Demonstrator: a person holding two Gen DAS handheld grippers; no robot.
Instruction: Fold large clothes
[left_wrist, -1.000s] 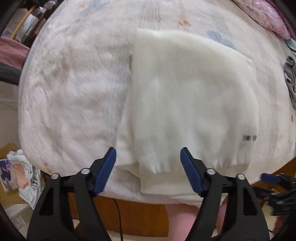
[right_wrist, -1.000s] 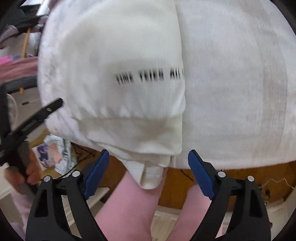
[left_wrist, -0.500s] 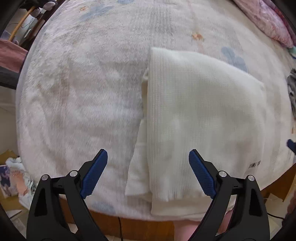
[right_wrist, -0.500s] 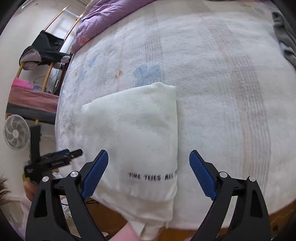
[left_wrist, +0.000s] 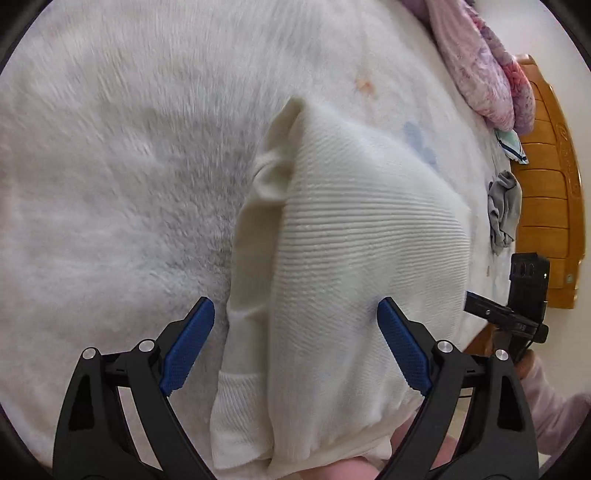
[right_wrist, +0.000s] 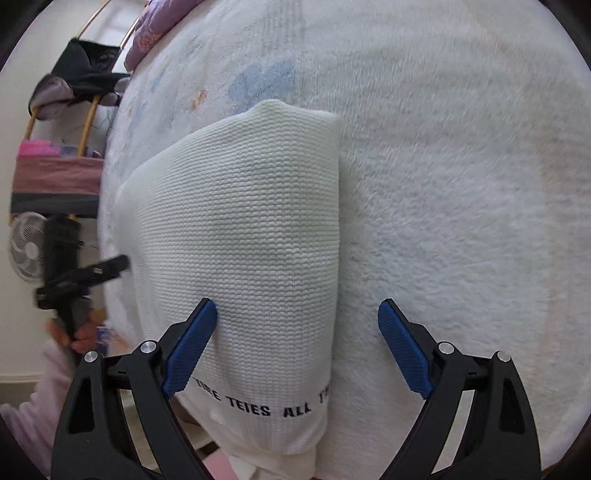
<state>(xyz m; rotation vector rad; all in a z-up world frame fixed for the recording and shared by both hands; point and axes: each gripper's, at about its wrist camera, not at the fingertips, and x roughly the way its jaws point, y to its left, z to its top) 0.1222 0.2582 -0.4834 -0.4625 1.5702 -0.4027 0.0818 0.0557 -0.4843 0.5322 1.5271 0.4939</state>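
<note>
Folded white knit sweater (left_wrist: 354, 266) lies mid-frame on the fluffy white bed (left_wrist: 110, 166). Left gripper (left_wrist: 295, 347) and right gripper (right_wrist: 297, 347) both hover spread wide over its lower edge, grasping nothing.

A bed (left_wrist: 110, 184) covered in a fluffy white blanket carries a folded white sweater (left_wrist: 351, 258) near its front edge. Beyond the sweater, toward the wooden headboard (left_wrist: 554, 206), lie a pink quilt (left_wrist: 476, 62) and a grey garment (left_wrist: 504, 212).
</note>
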